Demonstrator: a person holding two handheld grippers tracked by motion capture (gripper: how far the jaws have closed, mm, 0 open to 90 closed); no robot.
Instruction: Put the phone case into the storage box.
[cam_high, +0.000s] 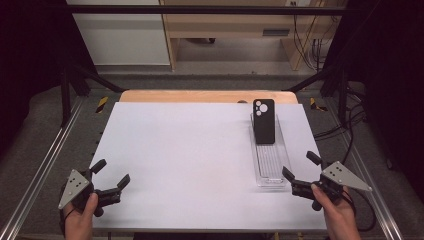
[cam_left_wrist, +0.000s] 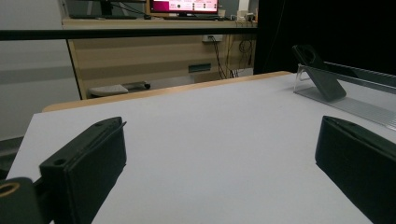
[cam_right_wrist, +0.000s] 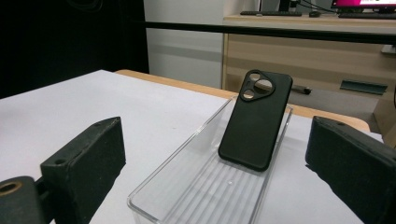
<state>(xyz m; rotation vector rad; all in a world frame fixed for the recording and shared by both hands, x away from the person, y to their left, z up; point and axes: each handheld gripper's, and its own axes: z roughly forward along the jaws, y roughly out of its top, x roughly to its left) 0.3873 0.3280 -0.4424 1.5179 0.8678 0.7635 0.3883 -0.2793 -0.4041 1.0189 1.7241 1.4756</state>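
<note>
A black phone case (cam_high: 263, 120) with round camera cut-outs leans against the far end of a long clear plastic tray (cam_high: 270, 167) on the right of the white table. In the right gripper view the case (cam_right_wrist: 256, 120) stands tilted inside the tray (cam_right_wrist: 187, 196), straight ahead of the jaws. My right gripper (cam_high: 301, 167) rests open at the tray's near end, holding nothing. My left gripper (cam_high: 111, 173) is open at the table's front left corner, far from the tray. From the left gripper view the case (cam_left_wrist: 317, 74) and tray (cam_left_wrist: 359, 105) lie at the far right.
The white tabletop (cam_high: 190, 160) has a wooden strip (cam_high: 200, 96) along its far edge. Metal rails (cam_high: 40, 170) run along both sides, and cables (cam_high: 350, 125) lie on the floor to the right. A desk with a monitor (cam_left_wrist: 183, 5) stands beyond the table.
</note>
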